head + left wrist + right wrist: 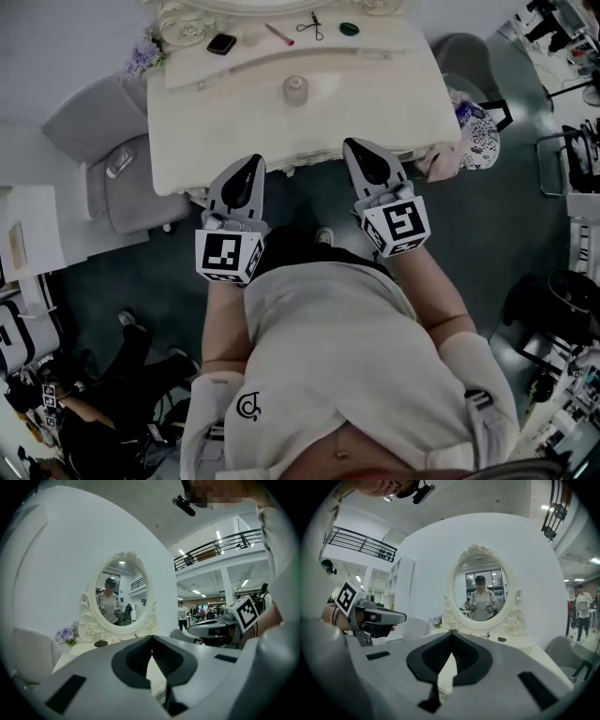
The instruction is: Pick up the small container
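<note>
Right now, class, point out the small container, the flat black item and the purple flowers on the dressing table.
small container (296, 90): head view, middle of its top.
flat black item (221, 43): head view, centre of its upper face.
purple flowers (142, 54): head view, middle of the bunch.

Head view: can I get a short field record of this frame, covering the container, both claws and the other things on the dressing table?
container: small pale jar, upright mid-table, untouched
surface: white dressing table
left claw: shut, empty, near the table's front edge
right claw: shut, empty, near the front edge
other items: black case, pink stick, green disc, flowers
status: jar not yet picked up
</note>
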{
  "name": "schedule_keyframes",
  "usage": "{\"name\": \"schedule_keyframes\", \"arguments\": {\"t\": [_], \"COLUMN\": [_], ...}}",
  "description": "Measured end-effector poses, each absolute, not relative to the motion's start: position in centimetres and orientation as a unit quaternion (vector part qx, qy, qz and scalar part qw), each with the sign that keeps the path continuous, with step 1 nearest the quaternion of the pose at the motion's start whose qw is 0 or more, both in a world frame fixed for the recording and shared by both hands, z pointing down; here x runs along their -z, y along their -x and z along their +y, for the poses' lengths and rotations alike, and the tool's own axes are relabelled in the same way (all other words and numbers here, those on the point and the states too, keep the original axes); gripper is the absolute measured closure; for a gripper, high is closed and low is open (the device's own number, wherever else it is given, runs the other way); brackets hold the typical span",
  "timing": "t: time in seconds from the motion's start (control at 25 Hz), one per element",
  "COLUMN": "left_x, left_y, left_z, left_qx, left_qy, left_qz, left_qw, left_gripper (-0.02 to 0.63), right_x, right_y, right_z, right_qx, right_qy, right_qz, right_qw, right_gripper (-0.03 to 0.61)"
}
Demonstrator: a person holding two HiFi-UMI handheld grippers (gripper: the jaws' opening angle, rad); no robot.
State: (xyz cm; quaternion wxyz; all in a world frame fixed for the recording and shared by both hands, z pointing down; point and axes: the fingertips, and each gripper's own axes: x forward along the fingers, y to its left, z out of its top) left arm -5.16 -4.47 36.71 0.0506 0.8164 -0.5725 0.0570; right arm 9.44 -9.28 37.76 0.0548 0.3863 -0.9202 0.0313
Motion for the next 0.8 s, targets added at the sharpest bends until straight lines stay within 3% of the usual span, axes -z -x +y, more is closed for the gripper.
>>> {"name": "schedule_keyframes", "arguments": {"t": [0.52, 0.56, 0.64, 0.8], "left_x": [-44.7, -45.6, -47.7, -51.3], "left_y": [4.7, 4.5, 4.2, 3.8], "left_z": [-16.8, -17.6, -18.9, -21.8], "left_qx": [-0.080, -0.087, -0.103, -0.120], "left_qy": [-0.819, -0.822, -0.827, -0.830], "left_qz": [-0.559, -0.552, -0.538, -0.526], "left_qw": [0.100, 0.106, 0.123, 0.137], "left_gripper": [0.591, 0.561, 0.437, 0.311], "right_x": [-43.2, -43.6, -44.5, -46.4], "right_y": [-8.4, -8.3, -7.8, -7.0], "right_z": [-20.2, -20.9, -22.1, -24.6], "right_qx": [-0.066, -0.068, -0.072, -0.081], "right_qy": [-0.369, -0.368, -0.366, -0.361], "right_qz": [-0.922, -0.922, -0.922, -0.923], "right_qw": [0.096, 0.098, 0.101, 0.107], "right_gripper": [0.572, 0.572, 0.572, 0.572]}}
